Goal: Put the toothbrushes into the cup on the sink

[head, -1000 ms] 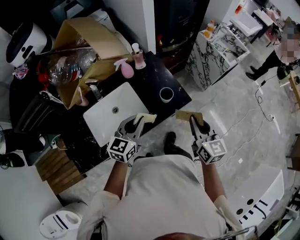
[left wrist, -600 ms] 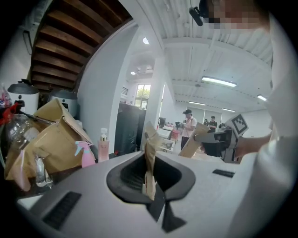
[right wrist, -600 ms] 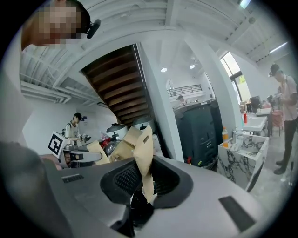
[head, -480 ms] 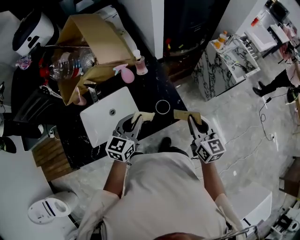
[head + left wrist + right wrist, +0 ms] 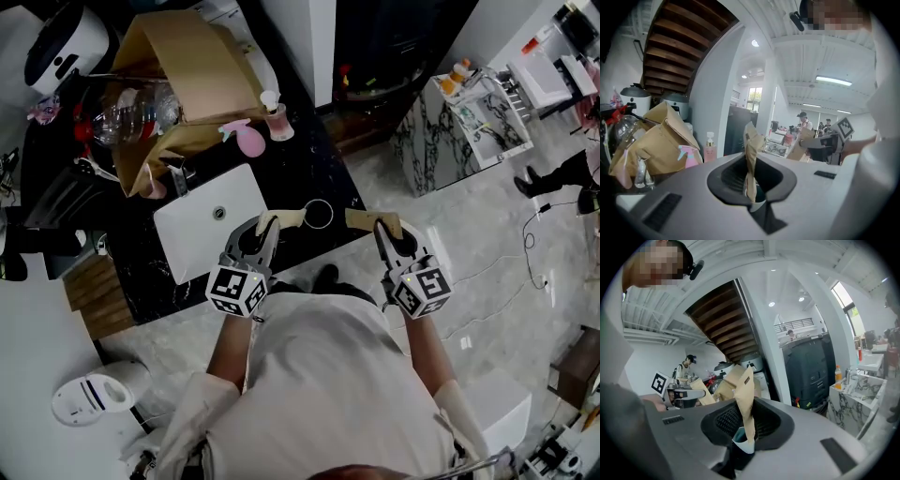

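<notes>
A person is holding the left gripper [image 5: 266, 236] with its jaws pinching the lower end of a tan paper packet [image 5: 751, 145] – judged to be a wrapped toothbrush – while the right gripper [image 5: 383, 240] is pinching a second packet [image 5: 743, 394] the same way, with most of each packet sticking out past the jaws. The cup [image 5: 319, 214] is standing ahead of and between the two grippers, just right of the left gripper's packet tip, on the black counter [image 5: 309, 159]. The white sink [image 5: 187, 234] is lying ahead and to the left of the left gripper.

The risks are looking plain: each packet is being held only by its end, so it may be swinging or slipping in the jaws as it tilts toward the cup. The soft paper may be buckling against the rim rather than sliding in. The cup is sitting near the counter's front edge – a sideways nudge from either packet could be tipping it off.
</notes>
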`<state>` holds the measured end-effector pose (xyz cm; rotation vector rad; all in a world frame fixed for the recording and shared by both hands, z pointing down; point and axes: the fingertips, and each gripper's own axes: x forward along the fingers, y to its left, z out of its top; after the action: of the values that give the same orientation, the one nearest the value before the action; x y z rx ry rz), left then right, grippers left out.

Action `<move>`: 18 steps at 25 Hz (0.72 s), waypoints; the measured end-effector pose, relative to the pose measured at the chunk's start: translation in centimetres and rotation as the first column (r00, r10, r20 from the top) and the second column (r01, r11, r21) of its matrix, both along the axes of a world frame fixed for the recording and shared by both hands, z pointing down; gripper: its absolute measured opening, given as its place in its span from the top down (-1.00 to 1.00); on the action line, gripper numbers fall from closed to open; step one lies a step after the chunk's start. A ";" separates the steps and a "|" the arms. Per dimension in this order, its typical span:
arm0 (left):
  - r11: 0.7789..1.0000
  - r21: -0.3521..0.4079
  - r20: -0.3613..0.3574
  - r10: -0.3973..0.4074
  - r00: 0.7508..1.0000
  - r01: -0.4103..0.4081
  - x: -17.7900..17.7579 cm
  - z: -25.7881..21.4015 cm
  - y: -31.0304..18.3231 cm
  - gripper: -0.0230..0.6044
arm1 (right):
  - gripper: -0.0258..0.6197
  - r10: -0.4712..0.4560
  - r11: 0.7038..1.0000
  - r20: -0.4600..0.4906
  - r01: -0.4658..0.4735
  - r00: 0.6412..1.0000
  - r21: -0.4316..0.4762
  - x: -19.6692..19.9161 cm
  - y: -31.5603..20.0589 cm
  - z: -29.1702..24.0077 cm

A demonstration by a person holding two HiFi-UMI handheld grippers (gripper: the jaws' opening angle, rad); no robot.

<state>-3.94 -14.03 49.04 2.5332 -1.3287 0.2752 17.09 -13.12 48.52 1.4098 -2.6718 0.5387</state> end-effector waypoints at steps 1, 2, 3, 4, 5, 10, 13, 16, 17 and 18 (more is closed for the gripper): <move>1.000 -0.001 0.002 -0.002 1.000 0.002 0.0 0.1 -0.2 0.82 | 0.70 -0.002 1.000 -0.002 0.002 1.000 -0.003 0.0 -0.1 0.1; 1.000 -0.003 0.006 -0.002 1.000 0.002 0.0 0.2 -0.3 0.82 | 0.70 -0.003 1.000 -0.003 0.003 1.000 -0.006 0.1 -0.3 0.2; 1.000 -0.005 0.010 -0.002 1.000 0.002 0.0 0.3 -0.5 0.82 | 0.70 -0.002 1.000 -0.004 0.002 1.000 -0.009 0.1 -0.4 0.4; 1.000 -0.007 0.013 -0.001 1.000 0.001 -0.1 0.5 -0.6 0.82 | 0.70 0.001 1.000 -0.004 -0.001 1.000 -0.011 0.2 -0.4 0.5; 1.000 -0.009 0.013 0.001 1.000 -0.001 -0.2 0.6 -0.6 0.82 | 0.70 0.005 1.000 -0.004 -0.005 1.000 -0.013 0.1 -0.5 0.6; 1.000 -0.017 0.007 0.019 1.000 -0.019 -0.9 1.0 -0.7 0.82 | 0.70 0.028 1.000 -0.011 -0.028 1.000 -0.013 -0.5 -0.3 0.5; 0.999 -0.018 -0.001 0.038 0.999 -0.038 -1.3 0.9 -0.9 0.82 | 0.70 0.048 0.999 -0.018 -0.049 0.999 -0.008 -0.9 -0.2 0.0; 0.998 -0.018 -0.007 0.056 0.998 -0.056 -1.6 0.8 -1.2 0.82 | 0.70 0.062 0.998 -0.023 -0.063 0.998 -0.004 -1.2 -0.4 -0.5; 0.998 -0.016 -0.009 0.061 0.998 -0.061 -1.7 0.7 -1.4 0.82 | 0.70 0.066 0.998 -0.024 -0.066 0.998 -0.002 -1.3 -0.5 -0.6; 0.998 -0.015 -0.011 0.066 0.998 -0.066 -1.8 0.7 -1.5 0.82 | 0.70 0.067 0.998 -0.026 -0.067 0.997 0.000 -1.5 -0.6 -0.7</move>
<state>-5.73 -15.50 49.72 2.5651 -1.2364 0.2839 15.61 -13.70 47.80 1.5006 -2.6118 0.5238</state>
